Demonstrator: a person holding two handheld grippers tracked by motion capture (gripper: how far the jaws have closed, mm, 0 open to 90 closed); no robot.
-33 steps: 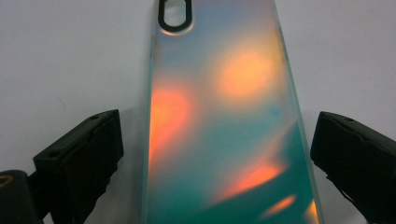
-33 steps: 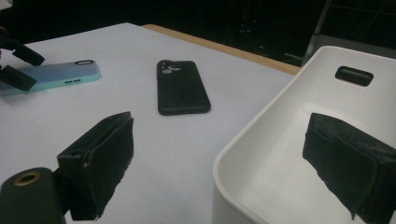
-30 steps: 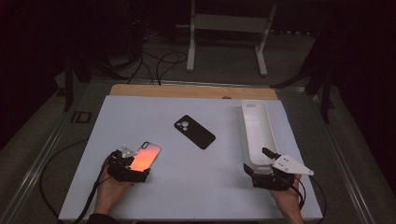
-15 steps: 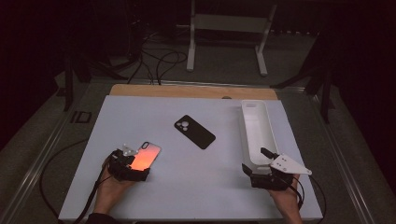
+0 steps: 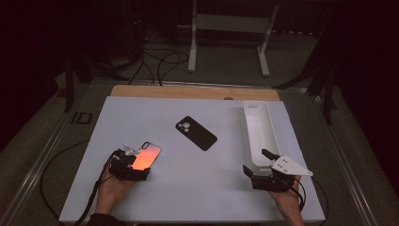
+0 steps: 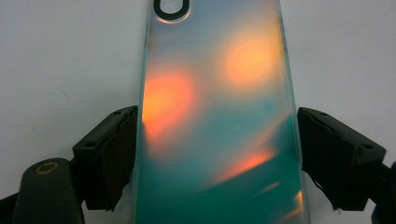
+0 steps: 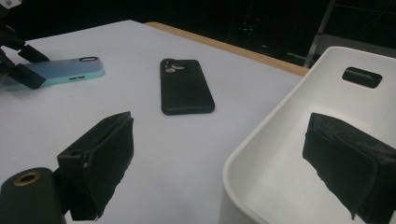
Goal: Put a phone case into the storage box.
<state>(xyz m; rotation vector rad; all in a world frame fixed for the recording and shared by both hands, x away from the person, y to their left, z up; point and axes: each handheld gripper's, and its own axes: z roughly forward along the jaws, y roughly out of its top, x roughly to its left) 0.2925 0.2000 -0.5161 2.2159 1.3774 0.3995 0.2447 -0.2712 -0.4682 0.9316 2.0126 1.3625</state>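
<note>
A long white plastic tray (image 5: pixel 260 133) with a slot handle cut in its far end wall stands on the white counter (image 5: pixel 197 188); what shows of its inside is bare white floor and walls. In the right gripper view the tray's near corner (image 7: pixel 261 154) rises between the jaws of the right gripper (image 5: pixel 263 165): one jaw hangs outside the wall over the counter, the other inside the tray above its floor. These jaws stand wide apart and press on nothing; the tray rim is between them but untouched.

The left gripper (image 5: pixel 133 160) has an iridescent phone case (image 6: pixel 219 116), glossy teal with orange glints and a dark-ringed camera cutout at its far end, lying flat on the counter between its jaws and running straight out ahead of them. The jaws have just been closing on it. One jaw sits right at the case's long edge, where contact cannot be told for sure; the other stands just beside the opposite edge with a thin gap showing, so the case is not clamped.

A matte black phone case (image 5: pixel 196 133) with round camera holes lies on the counter ahead of both pairs of jaws, between the iridescent case and the tray, well apart from each.
</note>
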